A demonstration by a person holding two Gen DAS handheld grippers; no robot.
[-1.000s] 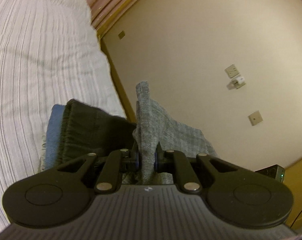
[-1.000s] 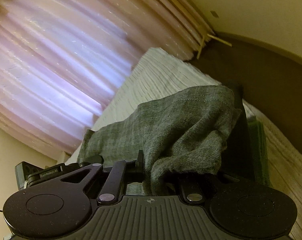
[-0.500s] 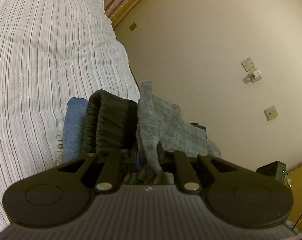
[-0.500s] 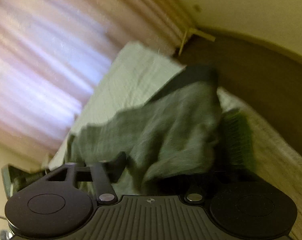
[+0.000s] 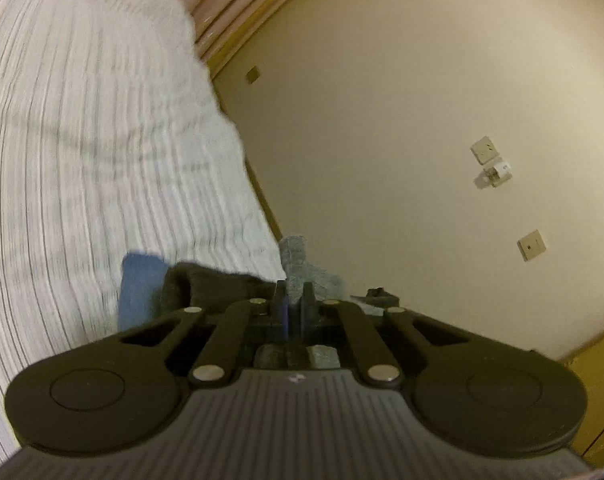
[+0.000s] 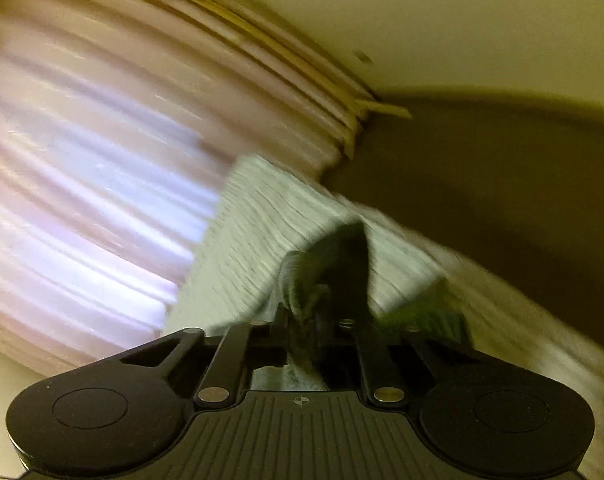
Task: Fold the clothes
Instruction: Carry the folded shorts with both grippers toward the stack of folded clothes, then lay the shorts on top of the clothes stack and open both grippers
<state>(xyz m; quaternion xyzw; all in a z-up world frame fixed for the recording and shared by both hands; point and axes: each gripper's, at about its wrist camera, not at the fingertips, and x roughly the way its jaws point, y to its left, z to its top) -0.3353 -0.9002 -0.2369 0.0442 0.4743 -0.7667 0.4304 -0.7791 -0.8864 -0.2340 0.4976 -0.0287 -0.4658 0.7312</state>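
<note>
Pinching grey garment in my left gripper, jaws fully closed on thin fold of cloth sticking up past tips. Striped bed cover to left, dark folded garment and blue folded garment just ahead on it. My right gripper closing, grey fabric bunched between jaws; blur hides pad contact.

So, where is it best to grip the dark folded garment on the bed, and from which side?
Probably the dark folded garment's thick rounded far end, approached over the bare striped bedspread beyond it. The blue folded garment lies along its left side and the grey garment hangs at its right, so both sides look crowded.
</note>
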